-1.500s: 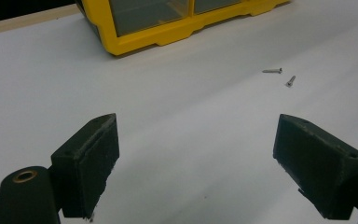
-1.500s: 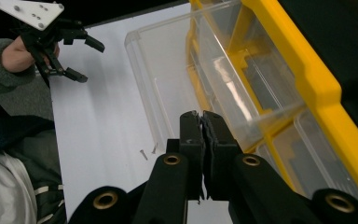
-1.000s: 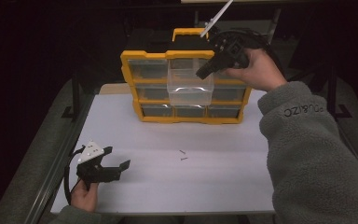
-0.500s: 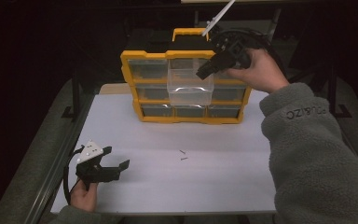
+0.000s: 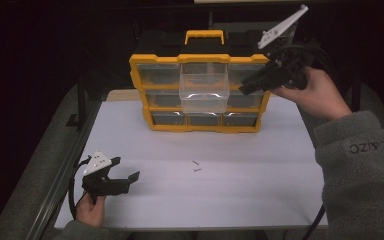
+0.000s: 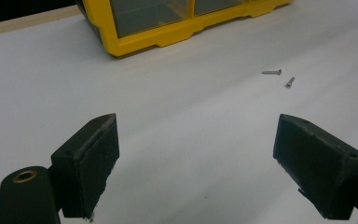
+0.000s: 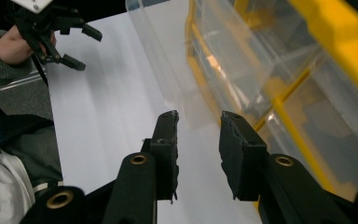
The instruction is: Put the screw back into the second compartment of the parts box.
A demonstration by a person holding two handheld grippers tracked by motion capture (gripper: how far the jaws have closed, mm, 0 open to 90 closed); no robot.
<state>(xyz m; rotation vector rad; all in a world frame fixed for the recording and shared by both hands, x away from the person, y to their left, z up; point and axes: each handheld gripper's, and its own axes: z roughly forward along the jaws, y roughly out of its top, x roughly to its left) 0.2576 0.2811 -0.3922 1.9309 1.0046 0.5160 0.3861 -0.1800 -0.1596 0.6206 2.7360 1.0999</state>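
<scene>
The right gripper (image 5: 247, 86), jaws just opening with nothing between them, sits beside the pulled-out clear drawer (image 5: 204, 89), seemingly apart from it. The left gripper (image 5: 125, 176) rests wide open on the table (image 5: 240, 195).

Dim surroundings, bright table, slight blur

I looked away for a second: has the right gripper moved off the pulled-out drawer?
Yes. The right gripper has moved right, from the clear drawer to the yellow organizer's right edge. Its jaws have just been opening, nothing between them.

Clear drawer (image 5: 204, 88) (empty) juts from yellow organizer (image 5: 200, 59).
</scene>
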